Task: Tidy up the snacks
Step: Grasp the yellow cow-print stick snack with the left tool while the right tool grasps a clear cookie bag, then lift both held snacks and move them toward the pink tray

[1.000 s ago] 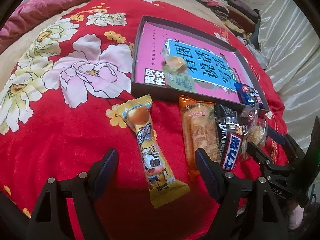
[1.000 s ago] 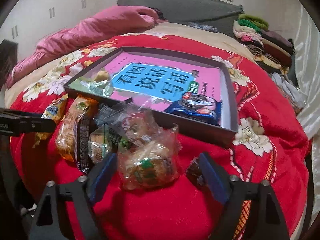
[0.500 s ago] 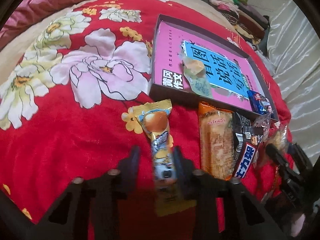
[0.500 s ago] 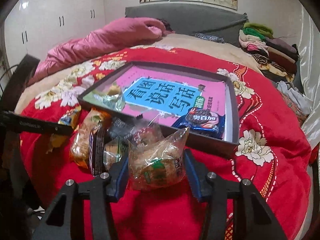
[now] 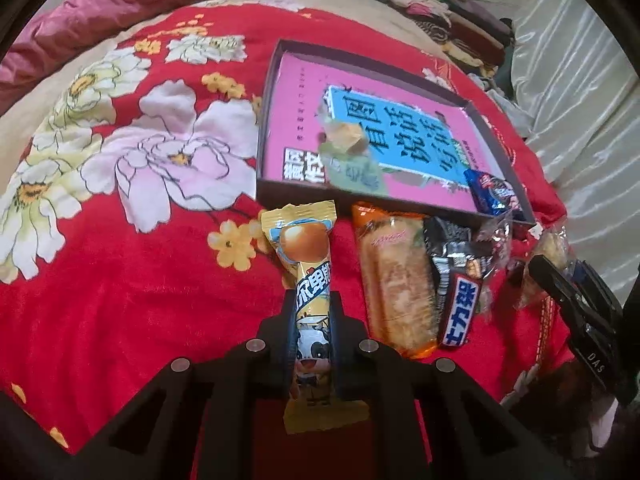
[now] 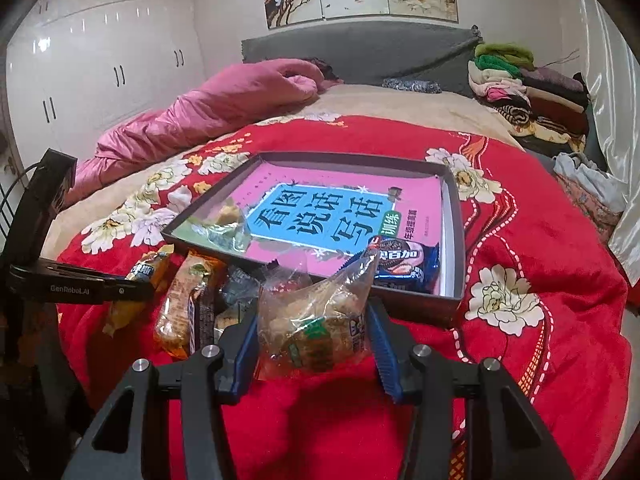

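My left claw [image 5: 313, 322] is clenched on the yellow snack stick [image 5: 310, 300], its two fingers pinching the wrapper about midway along, the printed round end pointing toward the tray [image 5: 496, 148] and the tail end lying back between the claw's arms; the stick lies on the red flowered blanket [image 5: 120, 280] of the bed, just in front of the tray's near wall; my right claw [image 6: 312, 336] grips the clear bag of pastries [image 6: 316, 320], blue pads pressed against both its sides, the bag's twisted top standing up in front of the tray's near edge; beside the stick lie an orange-wrapped cake [image 5: 394, 280] and a dark chocolate bar [image 5: 456, 300], touching one another; inside the tray, on the pink book cover, sit a blue cookie packet [image 6: 404, 266] near one corner and a greenish clear-wrapped sweet [image 6: 224, 228] at the other.
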Demonstrator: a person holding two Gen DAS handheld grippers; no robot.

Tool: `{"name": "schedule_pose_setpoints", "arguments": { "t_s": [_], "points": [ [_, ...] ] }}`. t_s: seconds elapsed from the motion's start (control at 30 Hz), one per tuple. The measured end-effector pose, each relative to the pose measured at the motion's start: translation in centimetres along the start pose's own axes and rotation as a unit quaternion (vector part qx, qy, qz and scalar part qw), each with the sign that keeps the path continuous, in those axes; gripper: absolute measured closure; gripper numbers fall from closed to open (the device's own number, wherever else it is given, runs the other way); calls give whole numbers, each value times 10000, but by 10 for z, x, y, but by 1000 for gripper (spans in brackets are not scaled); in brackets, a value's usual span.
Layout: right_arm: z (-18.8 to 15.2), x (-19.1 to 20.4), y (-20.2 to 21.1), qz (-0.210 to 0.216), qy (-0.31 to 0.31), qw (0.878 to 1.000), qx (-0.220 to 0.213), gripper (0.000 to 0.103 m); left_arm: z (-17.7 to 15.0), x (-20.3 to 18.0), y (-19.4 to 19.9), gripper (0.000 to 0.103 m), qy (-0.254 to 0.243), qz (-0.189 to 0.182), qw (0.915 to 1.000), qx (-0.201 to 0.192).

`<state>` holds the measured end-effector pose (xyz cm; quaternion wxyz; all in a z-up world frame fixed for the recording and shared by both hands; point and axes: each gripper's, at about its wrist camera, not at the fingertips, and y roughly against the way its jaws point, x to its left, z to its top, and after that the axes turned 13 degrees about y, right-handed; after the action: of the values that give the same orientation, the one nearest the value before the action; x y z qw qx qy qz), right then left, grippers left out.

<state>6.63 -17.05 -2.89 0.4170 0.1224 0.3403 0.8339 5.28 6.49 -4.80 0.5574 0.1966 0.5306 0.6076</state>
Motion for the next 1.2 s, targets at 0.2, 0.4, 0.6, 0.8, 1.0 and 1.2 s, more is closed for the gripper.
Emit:
{"name": "schedule_pose_setpoints", "arguments": {
  "t_s": [0.2, 0.4, 0.6, 0.8, 1.0, 1.2],
  "points": [
    [1, -1, 3, 60, -56, 9999, -124, 53, 4, -2, 12, 89, -35, -38, 9998, -175],
    [3, 0, 0, 128, -47, 9998, -150, 53, 5, -6, 18, 89, -86, -108, 9996, -241],
    [4, 1, 4, 170, -30, 9995, -250, 53, 4, -10, 24, 89, -113, -144, 9994, -298],
    [6, -2, 6, 198, -135, 9992, -334, 53, 4, -14, 30, 89, -127, -155, 9991, -374],
    [8, -2, 7, 242, -157, 9987, -430, 53, 6, -17, 33, 89, -128, -187, 9989, -413],
    [10, -5, 8, 249, -219, 9981, -522, 52, 9, -23, 36, 89, -171, -236, 9984, -477]
  ]
}}
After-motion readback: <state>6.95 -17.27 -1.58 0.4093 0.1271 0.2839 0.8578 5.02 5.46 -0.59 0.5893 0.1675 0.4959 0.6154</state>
